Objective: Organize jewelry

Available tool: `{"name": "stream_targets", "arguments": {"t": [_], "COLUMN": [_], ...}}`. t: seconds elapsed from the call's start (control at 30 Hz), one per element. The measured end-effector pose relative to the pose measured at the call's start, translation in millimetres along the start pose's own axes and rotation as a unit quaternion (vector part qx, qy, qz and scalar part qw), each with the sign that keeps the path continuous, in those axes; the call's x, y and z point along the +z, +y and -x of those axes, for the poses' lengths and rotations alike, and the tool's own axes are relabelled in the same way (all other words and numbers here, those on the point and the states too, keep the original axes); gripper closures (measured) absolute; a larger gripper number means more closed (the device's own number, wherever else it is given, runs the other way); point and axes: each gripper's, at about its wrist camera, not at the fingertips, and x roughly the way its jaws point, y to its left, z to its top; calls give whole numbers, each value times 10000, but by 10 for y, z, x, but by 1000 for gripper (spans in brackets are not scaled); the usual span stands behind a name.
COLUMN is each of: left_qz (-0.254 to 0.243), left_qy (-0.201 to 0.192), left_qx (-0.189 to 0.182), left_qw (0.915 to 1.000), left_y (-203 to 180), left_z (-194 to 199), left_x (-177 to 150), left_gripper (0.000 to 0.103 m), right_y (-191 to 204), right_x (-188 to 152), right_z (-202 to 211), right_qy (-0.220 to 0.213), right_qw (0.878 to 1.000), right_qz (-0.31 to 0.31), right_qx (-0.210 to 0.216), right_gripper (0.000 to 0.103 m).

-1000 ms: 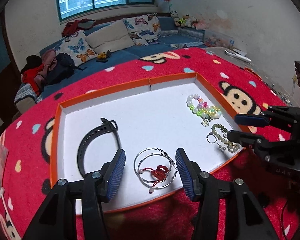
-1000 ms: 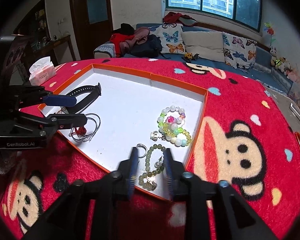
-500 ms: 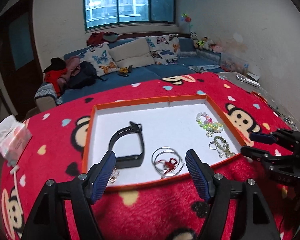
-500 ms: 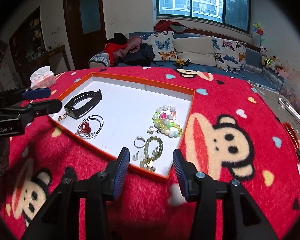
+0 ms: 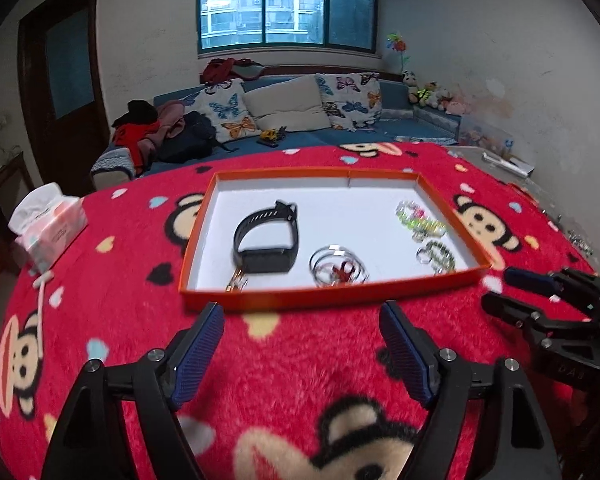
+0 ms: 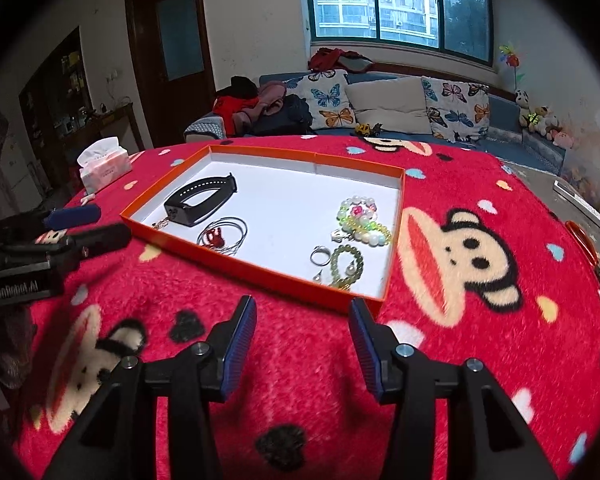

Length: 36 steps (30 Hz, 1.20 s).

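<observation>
Jewelry lies in the orange tray [image 6: 260, 270]; both the left tool [image 5: 302, 350] and right tool [image 6: 302, 344] hang near it over the red blanket [image 6: 480, 340], jaws opening, nothing between them.

"GenRobot.AI" on left tongs [image 6: 86, 228]

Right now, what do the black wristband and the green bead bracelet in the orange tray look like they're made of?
Black wristband: likely matte rubber or silicone, with a row of strap holes and a dull surface. Green bead bracelet: round, translucent beads with a soft shine, perhaps jade, glass or plastic; I can't tell which.
</observation>
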Motion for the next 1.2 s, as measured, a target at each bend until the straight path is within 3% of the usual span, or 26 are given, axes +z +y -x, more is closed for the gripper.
{"name": "stream_targets", "arguments": {"t": [0.23, 0.47, 0.8, 1.2], "left_qz": [283, 218, 212, 348], "left_qy": [-53, -305, -392, -366], "left_qx": [92, 638, 863, 1100], "left_qw": [9995, 9973, 9953, 9926], "left_y": [69, 64, 56, 73], "left_z": [71, 138, 157, 187], "left_x": [-290, -504, -534, -575], "left_gripper": [15, 12, 10, 10], "right_y": [81, 125, 232, 196], "right_x": [-119, -232, -256, -259], "right_z": [93, 105, 168, 223], "right_qy": [-175, -201, -421, -531], "right_qw": [9996, 9992, 9975, 9969], "right_qz": [-133, -148, 107, 11], "right_qx": [-153, -299, -564, -579], "right_gripper": [42, 42, 42, 42]}}
